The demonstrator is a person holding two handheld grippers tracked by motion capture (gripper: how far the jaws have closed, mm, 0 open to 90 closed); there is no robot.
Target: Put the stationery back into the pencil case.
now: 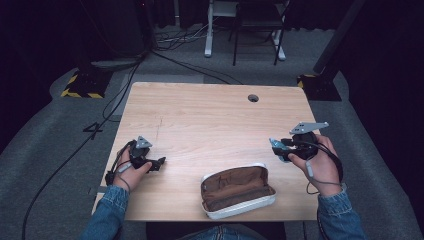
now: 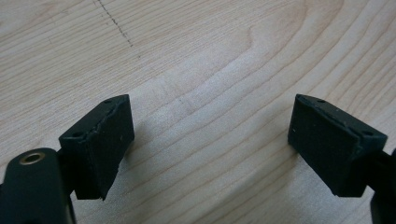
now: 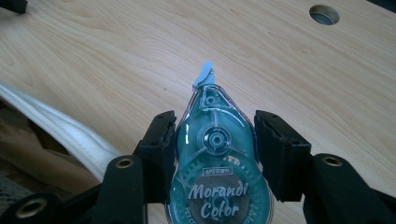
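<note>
A teal see-through correction tape dispenser (image 3: 215,161) marked "Morandi Color" sits between the jaws of my right gripper (image 3: 215,140), which is shut on it, its pale tip pointing away. In the high view my right gripper (image 1: 280,146) holds this correction tape dispenser (image 1: 278,148) above the table's right side, to the upper right of an open brown pencil case (image 1: 237,191) with a white rim. My left gripper (image 1: 159,163) rests low over the wood at the left, open; in its own view the left gripper (image 2: 210,140) has bare wood between its pads.
The wooden table (image 1: 210,115) has a round cable hole (image 1: 253,98) near its far edge. The pencil case's white edge (image 3: 70,135) lies left of my right jaws. Cables, stand bases and a chair stand on the grey floor beyond the table.
</note>
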